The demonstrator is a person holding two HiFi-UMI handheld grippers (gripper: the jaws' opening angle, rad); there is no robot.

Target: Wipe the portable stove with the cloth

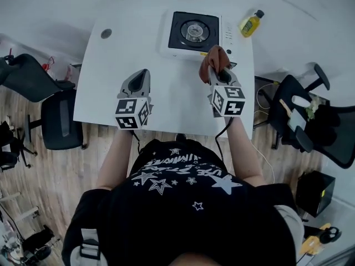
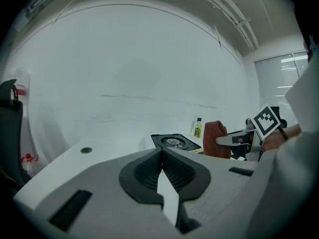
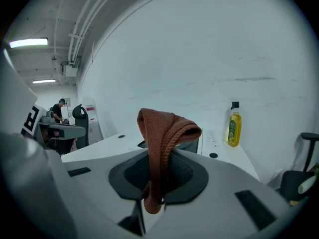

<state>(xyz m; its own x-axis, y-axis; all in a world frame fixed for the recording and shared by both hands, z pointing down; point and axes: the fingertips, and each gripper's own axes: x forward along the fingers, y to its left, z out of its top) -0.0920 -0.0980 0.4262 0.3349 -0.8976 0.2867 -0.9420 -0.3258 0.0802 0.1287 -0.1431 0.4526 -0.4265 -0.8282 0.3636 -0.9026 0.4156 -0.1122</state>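
The portable stove [image 1: 193,34], white with a black top and a round burner, sits at the far side of the white table [image 1: 111,93]. My right gripper [image 1: 217,70] is shut on a rust-brown knitted cloth [image 1: 214,60], which it holds just in front of the stove's near right corner. In the right gripper view the cloth [image 3: 163,143] is bunched and folded over above the jaws, hiding most of the stove. My left gripper [image 1: 140,82] is shut with nothing in it, over the bare table left of the stove. The left gripper view shows the stove [image 2: 173,142] ahead to the right and the cloth [image 2: 215,139].
A yellow oil bottle [image 1: 250,23] stands at the table's far right corner, right of the stove. A round cable hole [image 1: 106,33] marks the far left of the tabletop. Black office chairs [image 1: 58,119] stand to the left and right [image 1: 310,121] of the table.
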